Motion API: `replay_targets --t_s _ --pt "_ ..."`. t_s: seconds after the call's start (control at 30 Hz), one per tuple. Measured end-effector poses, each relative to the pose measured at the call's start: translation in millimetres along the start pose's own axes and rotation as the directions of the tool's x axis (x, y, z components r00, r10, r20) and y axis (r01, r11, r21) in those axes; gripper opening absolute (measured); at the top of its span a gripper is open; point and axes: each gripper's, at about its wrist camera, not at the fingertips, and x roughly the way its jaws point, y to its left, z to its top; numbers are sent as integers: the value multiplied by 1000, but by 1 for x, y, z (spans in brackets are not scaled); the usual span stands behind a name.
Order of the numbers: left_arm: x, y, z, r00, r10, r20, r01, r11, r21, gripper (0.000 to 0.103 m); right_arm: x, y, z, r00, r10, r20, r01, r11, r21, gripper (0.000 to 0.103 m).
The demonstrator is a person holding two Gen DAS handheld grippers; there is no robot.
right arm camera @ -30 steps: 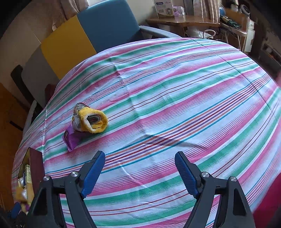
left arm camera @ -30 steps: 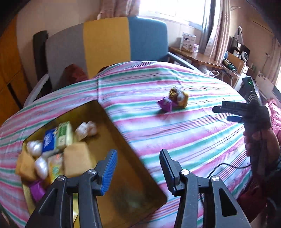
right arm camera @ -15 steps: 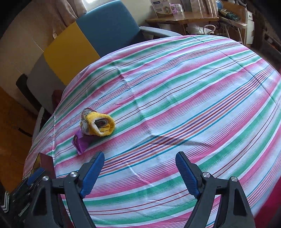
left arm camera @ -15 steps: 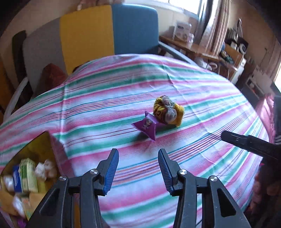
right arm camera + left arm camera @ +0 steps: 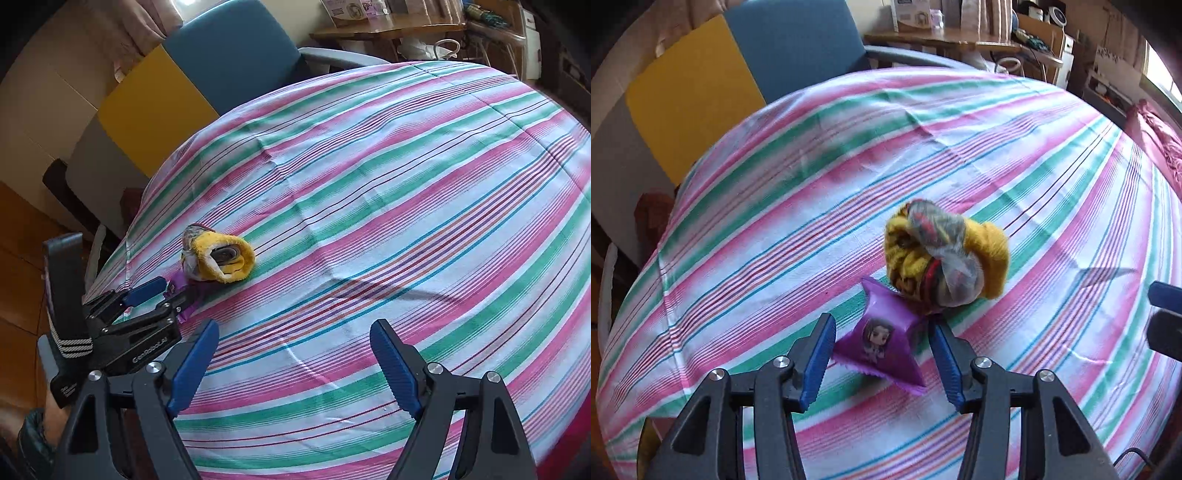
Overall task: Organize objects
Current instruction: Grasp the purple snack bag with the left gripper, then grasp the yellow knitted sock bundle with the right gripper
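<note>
Round table with a striped cloth (image 5: 849, 206) in pink, green, white and thin blue lines. A few soft creases in the cloth near the far side. Strong light on it, with a long thin shadow toward the right.

On the cloth, a small purple packet (image 5: 882, 345) with a little cartoon girl on it. Just behind it and touching it, a yellow rolled cloth bundle (image 5: 945, 251) with something grey and shiny tucked in.

Left gripper (image 5: 882, 354) low over the purple packet, blue pads spread, one on each side of the packet, jaws just been opening wider. Pads close to the packet, not squeezing it.

Right gripper (image 5: 291, 365) off to the side, above bare cloth, pads spread wide, nothing between them.

Behind the table, a chair (image 5: 177, 92) with a back in grey, yellow and blue. Farther back, a wooden desk (image 5: 960, 38) with a white box on it and lots of small stuff. Brown wooden floor at the left.
</note>
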Motion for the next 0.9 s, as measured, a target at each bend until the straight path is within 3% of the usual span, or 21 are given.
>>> replay_targets --t_s 0.03,0.1,0.3,0.57,0.9 --pt "5 2 0 1000 -13 -13 12 1000 -8 40 0 0 0 1000 0 0 0 1000 -1 85" --pt "5 5 -4 999 -45 -8 45 998 -48 31 -1 0 0 1000 1 3 -1 1000 -3 85" --pt "-31 17 -35 990 -120 72 130 979 -158 30 0 4 -2 1000 -12 2 12 999 -32 85" --pt "-95 16 -82 968 -196 158 228 950 -216 30 7 10 -7 999 -43 -14 42 996 -78 85" --pt "-148 31 -149 952 -211 222 265 932 -248 30 19 46 -3 998 -55 -25 49 977 -207 85"
